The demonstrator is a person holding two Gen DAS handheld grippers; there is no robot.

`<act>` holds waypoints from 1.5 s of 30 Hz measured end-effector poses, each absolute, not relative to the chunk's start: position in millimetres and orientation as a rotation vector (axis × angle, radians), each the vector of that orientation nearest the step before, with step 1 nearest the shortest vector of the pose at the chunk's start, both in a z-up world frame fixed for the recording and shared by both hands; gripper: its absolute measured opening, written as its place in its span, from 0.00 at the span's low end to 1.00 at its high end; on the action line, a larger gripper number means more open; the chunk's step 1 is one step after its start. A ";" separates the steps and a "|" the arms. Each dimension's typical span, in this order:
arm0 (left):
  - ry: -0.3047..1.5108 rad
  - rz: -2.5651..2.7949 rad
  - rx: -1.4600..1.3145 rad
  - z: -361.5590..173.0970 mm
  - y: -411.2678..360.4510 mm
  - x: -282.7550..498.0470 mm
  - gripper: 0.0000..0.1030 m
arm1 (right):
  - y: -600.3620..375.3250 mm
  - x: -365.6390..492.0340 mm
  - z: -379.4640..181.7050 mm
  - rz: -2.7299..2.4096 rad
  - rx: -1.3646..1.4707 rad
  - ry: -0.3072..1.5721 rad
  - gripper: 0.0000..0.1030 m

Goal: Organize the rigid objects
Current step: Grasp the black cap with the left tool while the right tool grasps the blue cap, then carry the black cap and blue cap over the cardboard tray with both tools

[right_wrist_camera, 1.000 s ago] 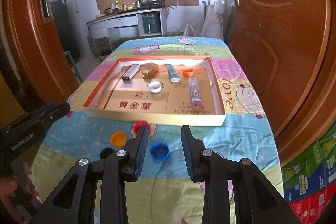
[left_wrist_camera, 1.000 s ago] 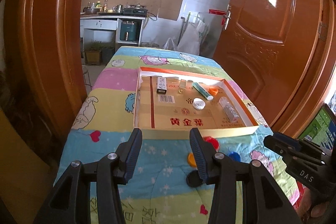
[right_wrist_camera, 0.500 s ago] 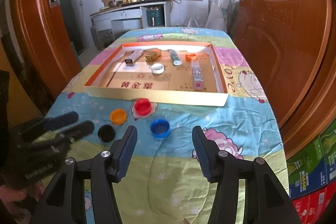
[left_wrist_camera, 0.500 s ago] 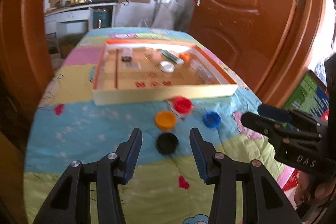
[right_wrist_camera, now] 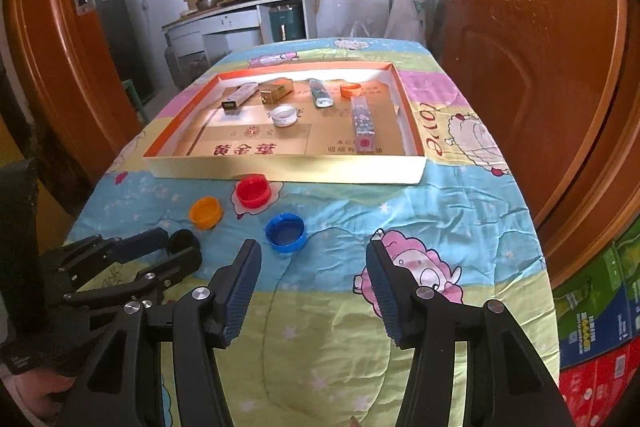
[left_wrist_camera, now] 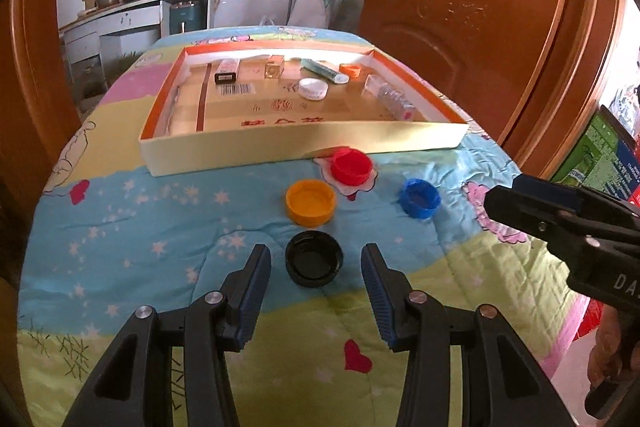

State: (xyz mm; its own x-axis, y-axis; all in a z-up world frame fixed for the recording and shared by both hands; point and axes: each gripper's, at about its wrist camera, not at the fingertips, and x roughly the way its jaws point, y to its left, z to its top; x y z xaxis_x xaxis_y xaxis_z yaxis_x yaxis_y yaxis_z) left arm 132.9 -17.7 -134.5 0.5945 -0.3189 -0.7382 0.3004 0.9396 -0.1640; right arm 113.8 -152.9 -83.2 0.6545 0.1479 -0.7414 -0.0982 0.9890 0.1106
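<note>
The shallow box (right_wrist_camera: 280, 173) on the desk bore red characters reading 黄金葉. The left gripper (left_wrist_camera: 316, 269) stood wide open, empty, astride the black cap (left_wrist_camera: 314, 257). The right gripper (right_wrist_camera: 314, 277) stood open and empty just short of the blue cap (right_wrist_camera: 285, 231).

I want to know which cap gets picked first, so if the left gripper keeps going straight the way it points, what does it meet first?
Most likely the black cap. It lies on the quilt just ahead of the left gripper, centred between its open jaws, with nothing in between. The exact depth is hard to judge.
</note>
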 end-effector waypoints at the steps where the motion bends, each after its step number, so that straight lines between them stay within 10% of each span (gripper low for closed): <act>1: 0.865 -0.358 -0.020 -136.2 -18.0 133.4 0.46 | -152.6 114.8 -84.6 0.141 0.063 0.849 0.55; 9: 0.865 -0.344 -0.014 -137.1 -15.9 134.5 0.30 | -148.0 120.4 -91.9 0.161 0.065 0.867 0.55; 29: 0.815 -0.336 -0.080 -113.9 10.6 132.8 0.30 | -124.3 150.7 -116.6 0.179 0.005 0.911 0.54; 33: 0.813 -0.332 -0.088 -114.0 14.5 135.4 0.30 | -119.8 157.3 -123.8 0.170 -0.025 0.931 0.31; 45: 0.800 -0.338 -0.124 -111.0 20.7 136.4 0.30 | -119.2 154.2 -113.3 0.169 -0.037 0.899 0.30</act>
State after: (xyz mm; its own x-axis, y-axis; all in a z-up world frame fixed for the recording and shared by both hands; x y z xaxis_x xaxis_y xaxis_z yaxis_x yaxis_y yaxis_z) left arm 136.4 20.7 -111.0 0.6463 -0.3425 -0.6819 0.2498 0.9393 -0.2350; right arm 154.2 -119.2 -113.3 0.6098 0.1308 -0.7817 -0.1616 0.9861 0.0389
